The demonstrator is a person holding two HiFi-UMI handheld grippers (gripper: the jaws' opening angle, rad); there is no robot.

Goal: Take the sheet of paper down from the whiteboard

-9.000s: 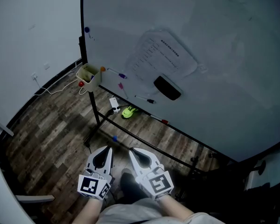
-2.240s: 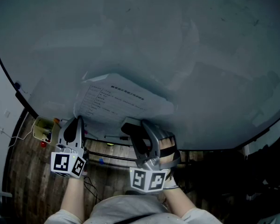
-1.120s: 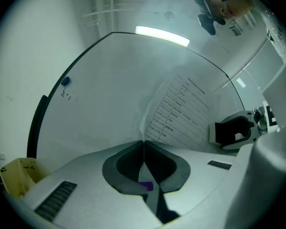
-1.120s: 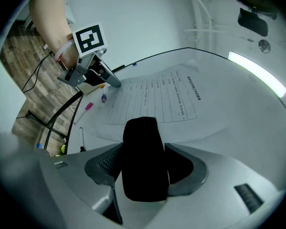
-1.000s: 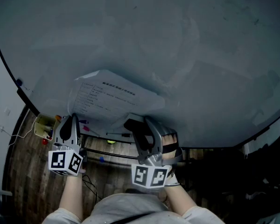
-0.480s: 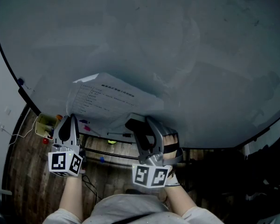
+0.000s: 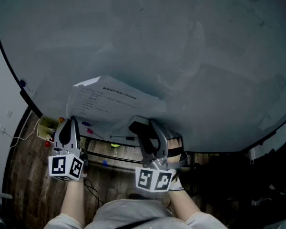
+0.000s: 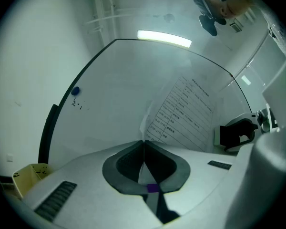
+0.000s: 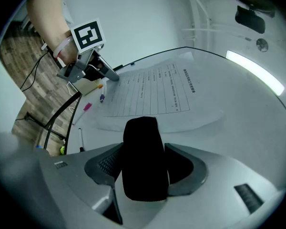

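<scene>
A printed sheet of paper (image 7: pixel 112 101) lies low on the whiteboard (image 7: pixel 181 42), its left side bulging off the surface. My left gripper (image 7: pixel 70 120) is shut on the sheet's lower left corner; in the left gripper view the paper (image 8: pixel 183 113) runs down into the closed jaws of that gripper (image 8: pixel 144 143). My right gripper (image 7: pixel 145 125) stands just below the sheet's right part, shut on a black eraser (image 7: pixel 139 130). The right gripper view shows the eraser (image 9: pixel 143 161) filling the jaws, with the sheet (image 9: pixel 152 92) beyond it and the left gripper (image 9: pixel 112 76) at its corner.
A yellow tray (image 7: pixel 46 125) hangs at the board's lower left. Markers (image 9: pixel 84 108) lie along the board's ledge. A blue magnet (image 8: pixel 75 91) sits on the board's left part. Below are the black stand frame (image 7: pixel 109 155), a green object (image 7: pixel 115 145) and wood floor.
The sheet's left side has drifted slightly left and stands a little further off the board. The left gripper has edged down and left. The right gripper with the eraser has kept still.
</scene>
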